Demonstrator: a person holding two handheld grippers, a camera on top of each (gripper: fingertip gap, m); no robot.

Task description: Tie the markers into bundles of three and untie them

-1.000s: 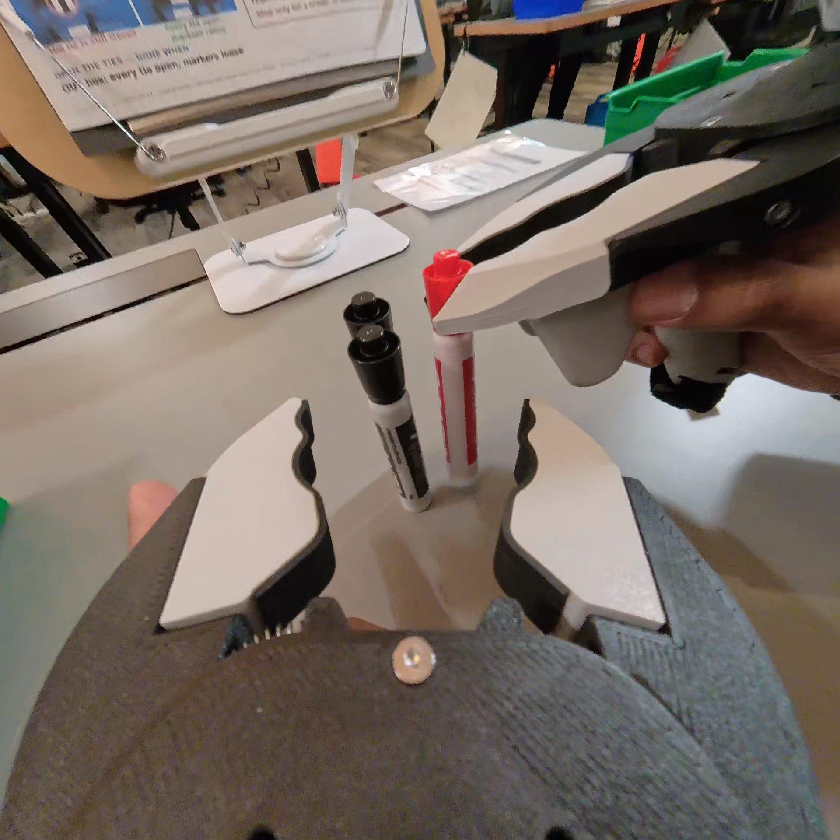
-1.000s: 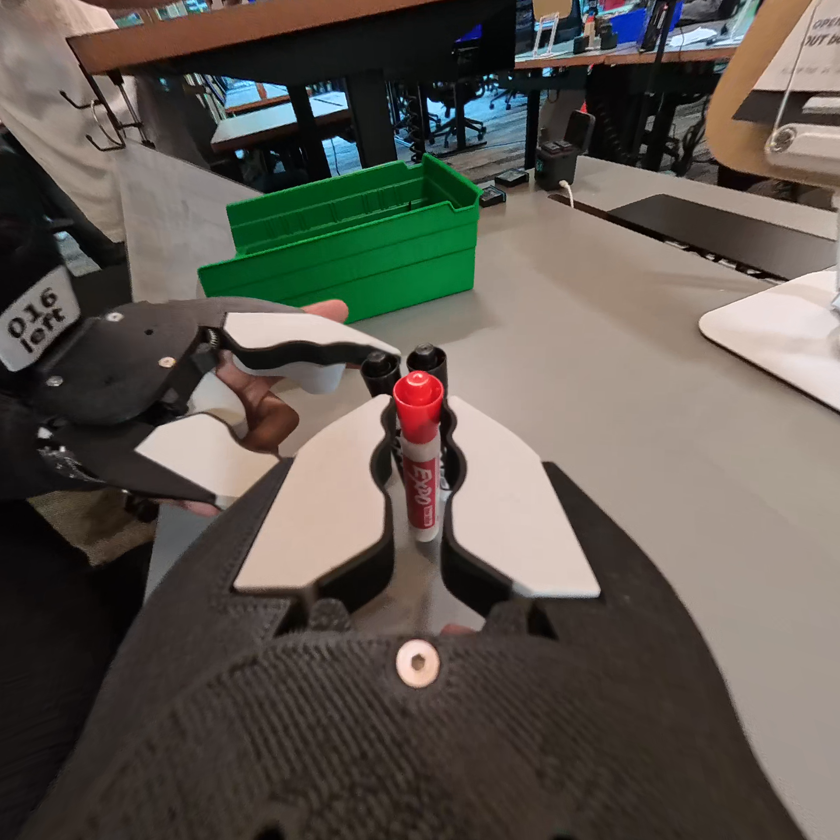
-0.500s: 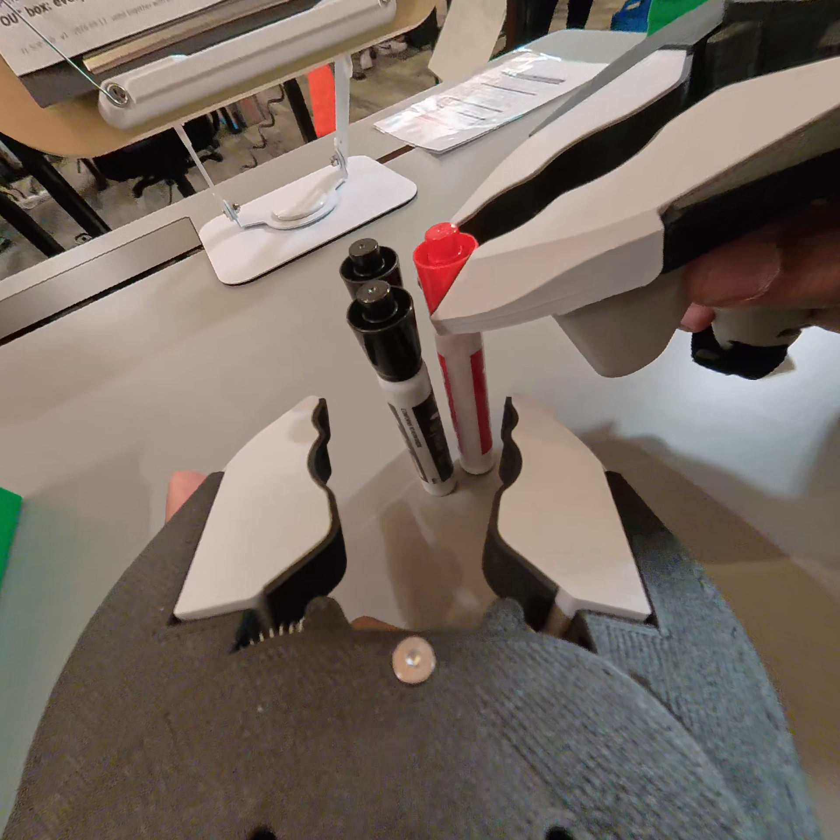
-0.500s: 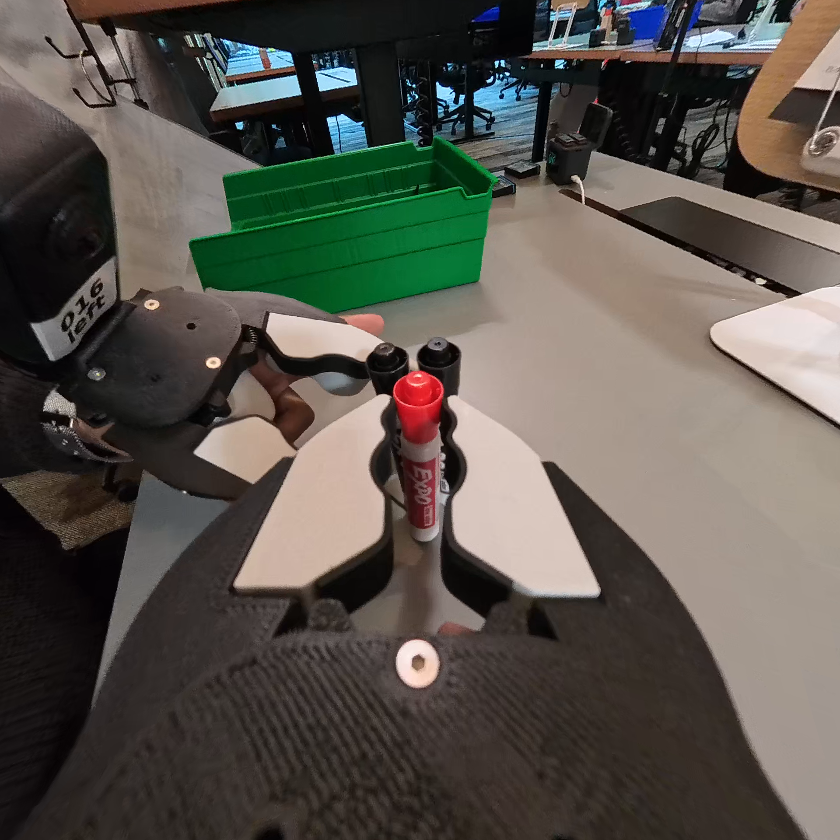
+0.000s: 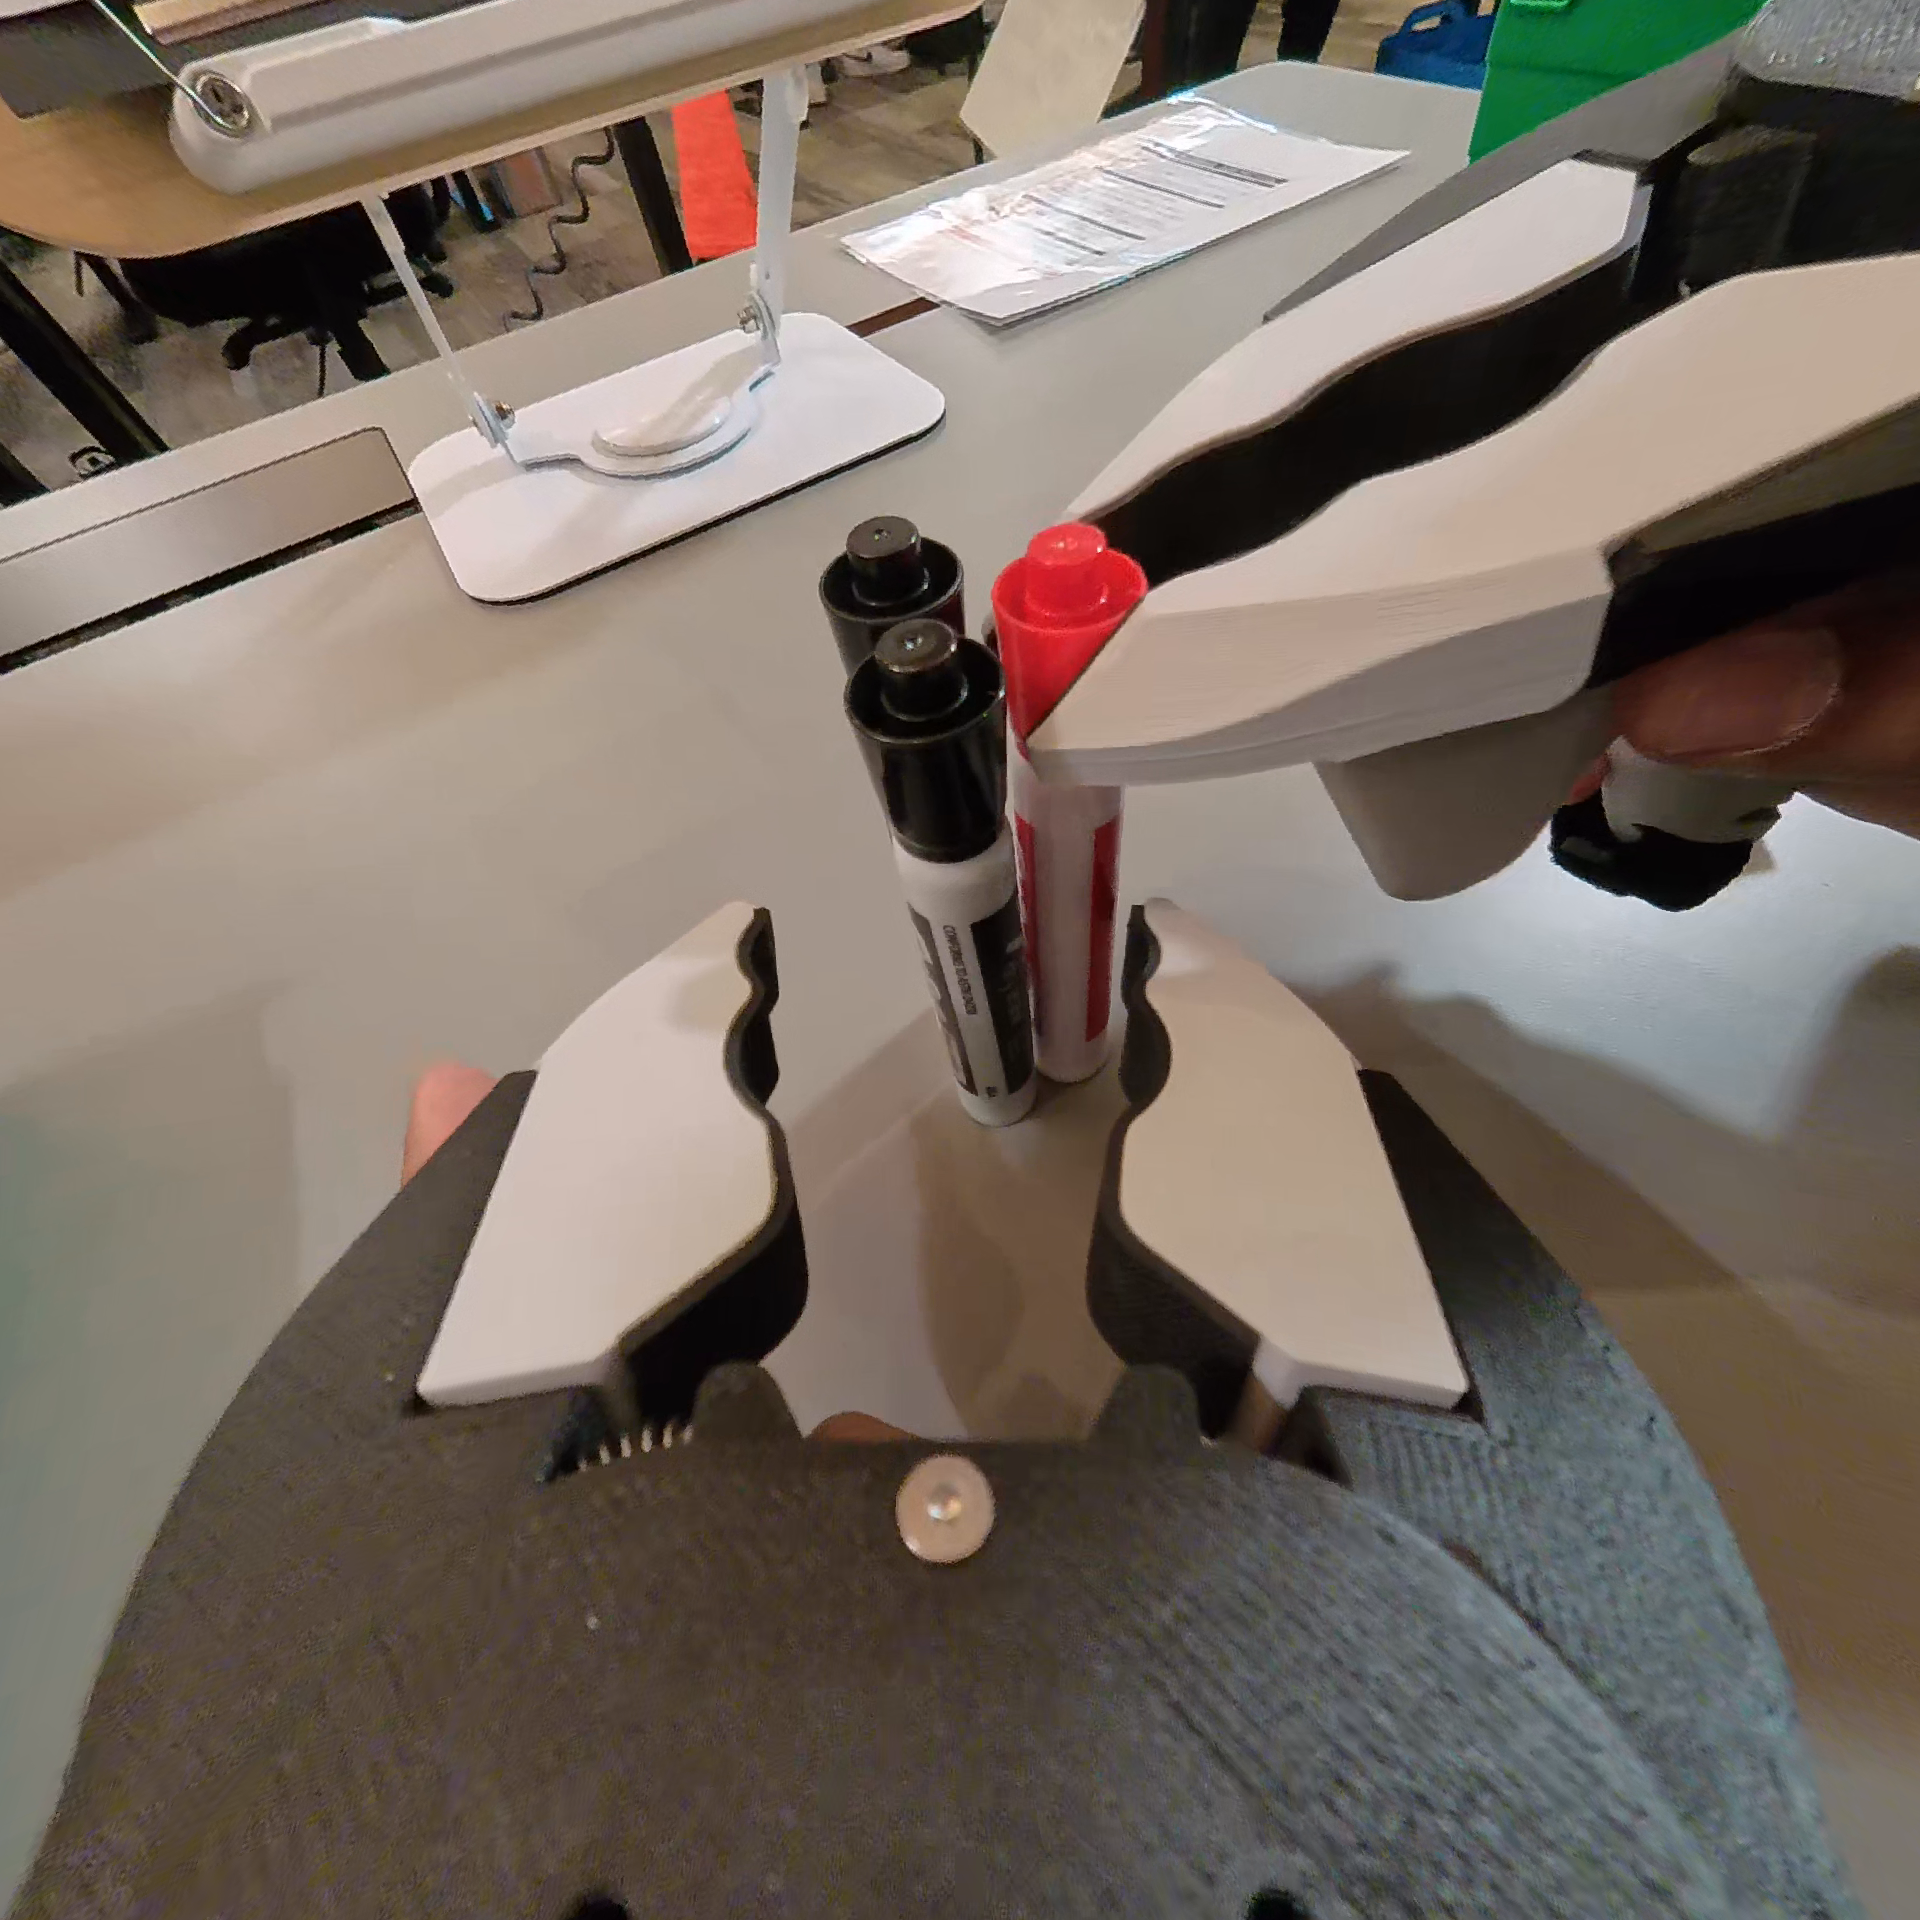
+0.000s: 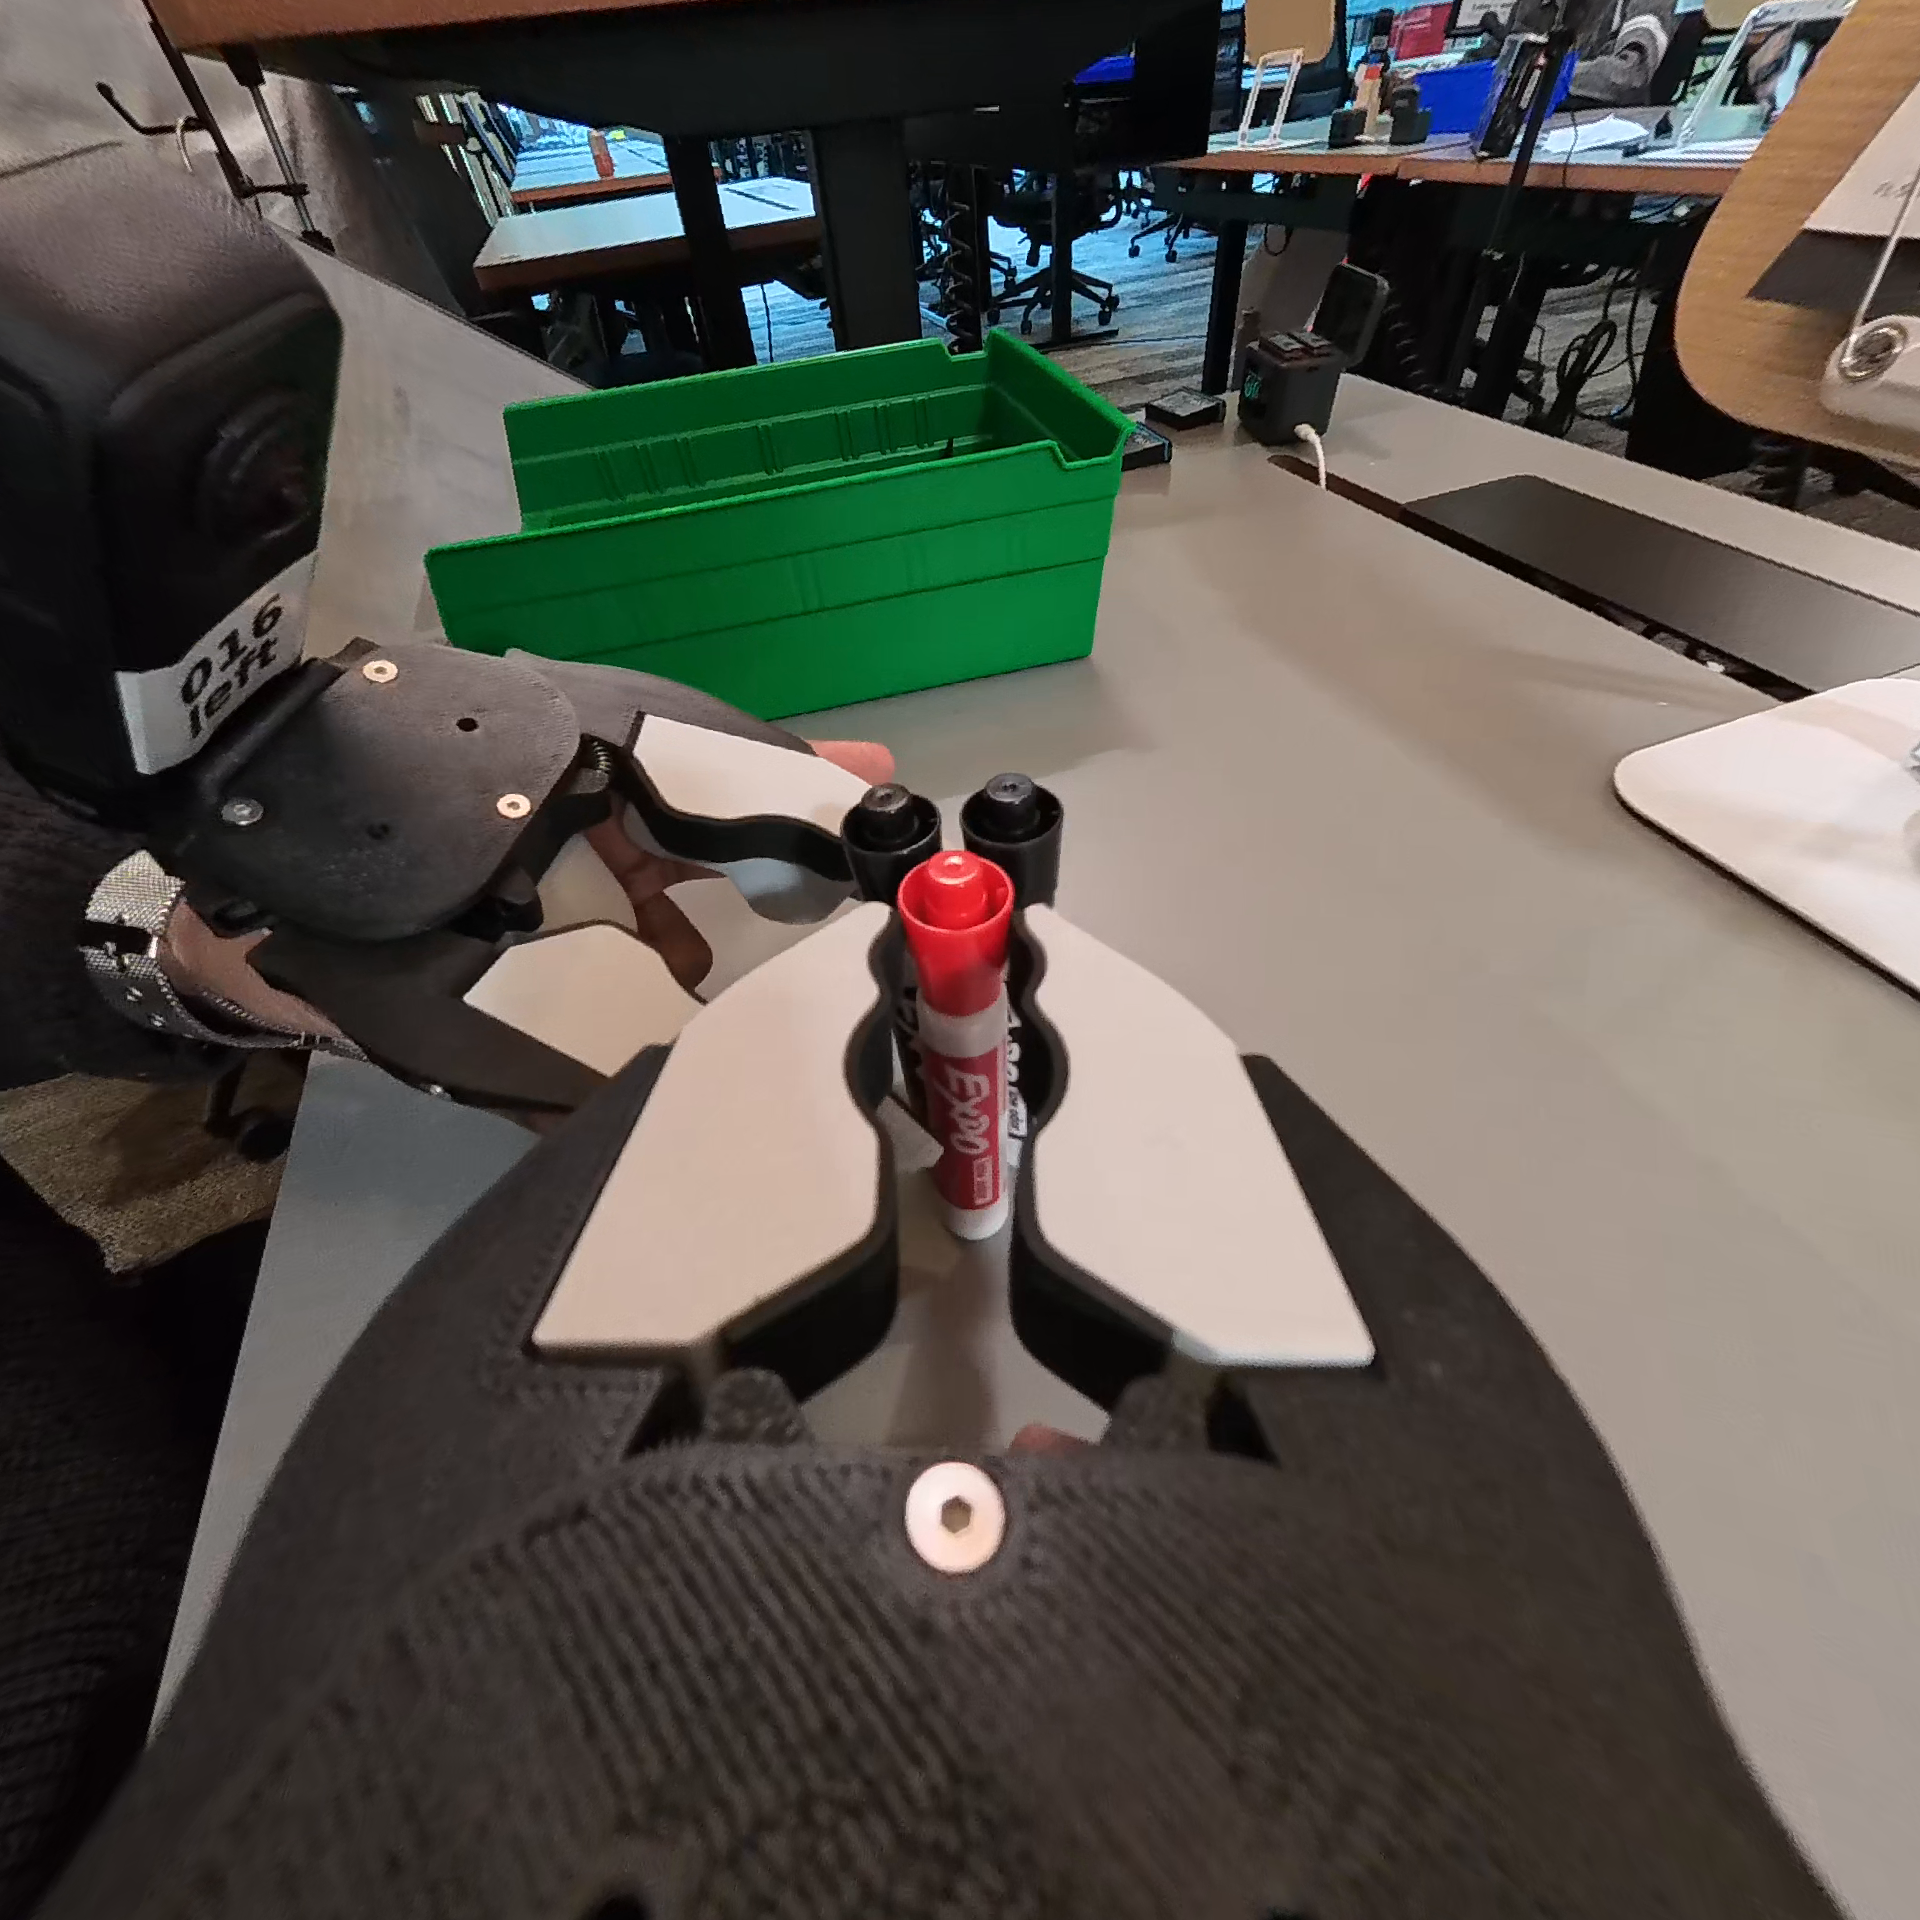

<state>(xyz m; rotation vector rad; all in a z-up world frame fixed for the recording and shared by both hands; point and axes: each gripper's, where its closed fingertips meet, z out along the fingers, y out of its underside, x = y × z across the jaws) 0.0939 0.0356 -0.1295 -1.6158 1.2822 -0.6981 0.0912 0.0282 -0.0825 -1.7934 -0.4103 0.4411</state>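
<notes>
Three markers stand upright and close together on the grey table: a red marker (image 5: 1060, 623) and two black markers (image 5: 940, 831) (image 5: 888, 592). My right gripper (image 6: 956, 920) is shut on the red marker (image 6: 961, 1039) just below its cap, and it reaches in from the right in the left wrist view (image 5: 1070, 623). The black markers' caps (image 6: 891, 831) (image 6: 1010, 821) show just behind the red one. My left gripper (image 5: 951, 925) is open and empty, its fingertips on either side of the markers' lower ends. It shows at the left in the right wrist view (image 6: 769, 883).
A green bin (image 6: 810, 540) stands on the table beyond the markers. A white stand base (image 5: 675, 457) carries a tilted board. A laminated sheet (image 5: 1122, 197) lies at the far edge. A black strip (image 6: 1662, 582) runs across the table. Spacing between my two grippers at the tips: around 5 cm.
My left gripper has moved forward until its open fingers flank the markers' lower ends, and the jaws have narrowed a little. The right gripper keeps its hold on the red marker.
</notes>
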